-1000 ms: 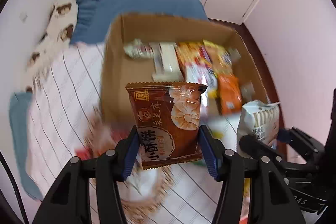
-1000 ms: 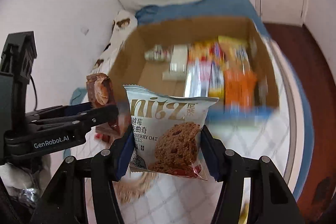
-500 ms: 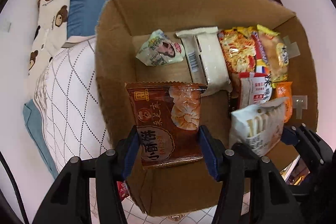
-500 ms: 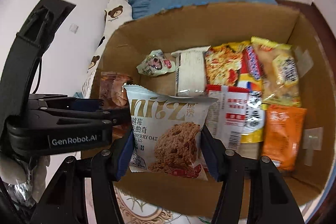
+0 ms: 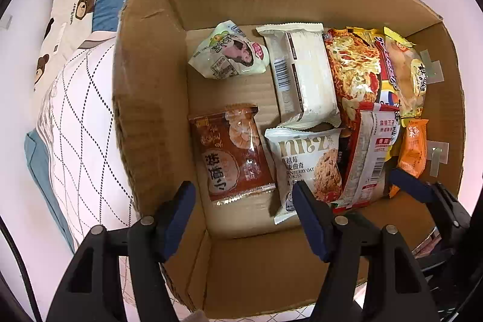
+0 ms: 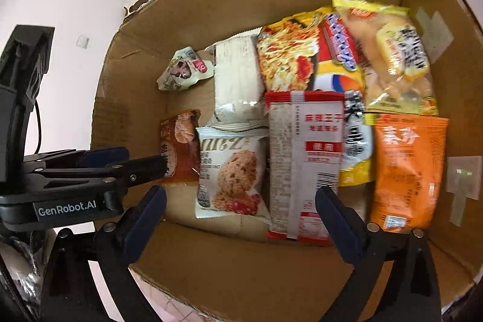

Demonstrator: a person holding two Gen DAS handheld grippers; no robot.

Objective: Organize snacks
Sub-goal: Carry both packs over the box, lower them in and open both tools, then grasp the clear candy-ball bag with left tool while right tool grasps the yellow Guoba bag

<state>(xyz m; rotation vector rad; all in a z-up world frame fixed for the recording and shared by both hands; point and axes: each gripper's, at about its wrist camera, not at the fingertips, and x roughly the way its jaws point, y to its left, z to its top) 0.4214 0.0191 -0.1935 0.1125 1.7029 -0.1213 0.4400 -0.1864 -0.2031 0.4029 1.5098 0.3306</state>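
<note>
Dropped from both grippers, brown snack packet (image 5: 232, 153) and oat cookie packet (image 5: 308, 168) lie inside cardboard box (image 5: 145, 98); left gripper (image 5: 244, 216) and right gripper (image 6: 241, 219) jaws, just opened, hang empty.

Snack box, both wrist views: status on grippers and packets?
Left gripper and right gripper open, jaws just opened, nothing held. Brown packet and cookie packet lie in cardboard box. Nothing in the way.

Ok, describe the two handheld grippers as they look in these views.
Both are matte black plastic frames with silver screws and dark blue pads on the fingers. The left gripper, seen from the right gripper, carries white "GenRobot.AI" lettering and a thin black cable. No hand or sleeve shows.
</note>
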